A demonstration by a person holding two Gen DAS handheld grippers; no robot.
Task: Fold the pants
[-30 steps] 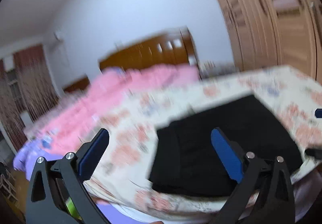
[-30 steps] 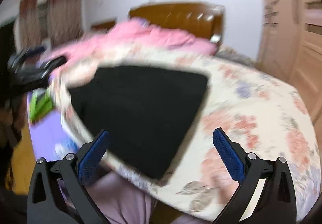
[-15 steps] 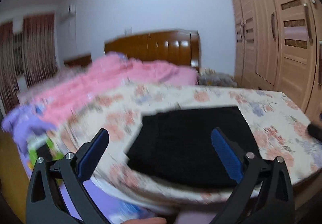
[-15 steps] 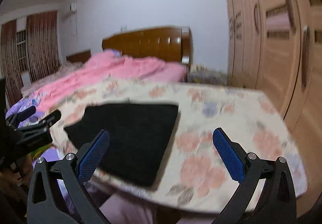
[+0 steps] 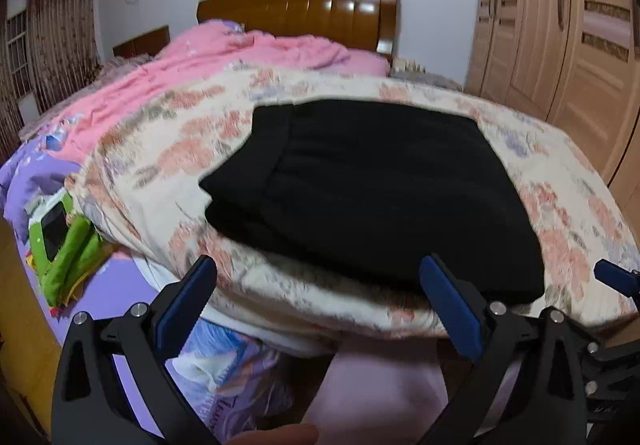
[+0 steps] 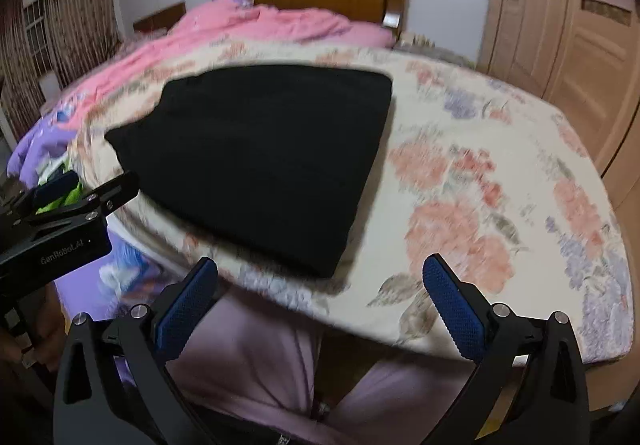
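We hold the left gripper (image 5: 318, 307) with fingers spread wide, blue pads (image 5: 185, 305) bare, nothing between them, hovering off the near edge of the bed. Our right gripper (image 6: 320, 307) is the same: fingers apart and empty, off the near edge.

The bed carries a cream floral quilt (image 6: 480, 181) across its near half, draping over the near edge. A rumpled pink blanket (image 5: 224, 61) lies toward the far edge, against the brown wooden headboard (image 5: 304, 9). A purple sheet (image 5: 28, 173) shows along the left edge, with a green item (image 5: 66, 241) on it, blurry. A light wood wardrobe (image 5: 560, 37) stands to the right, a white wall behind, reddish curtains (image 5: 60, 29) far left. Pale lilac trouser legs (image 6: 256, 373) of the person show below the near edge.

The black pants (image 5: 372, 185) lie folded into a compact stack on the quilt, near its near-left corner, waistband side toward the left. Layered edges show at the left. The top is flat and smooth. Neither gripper touches them.
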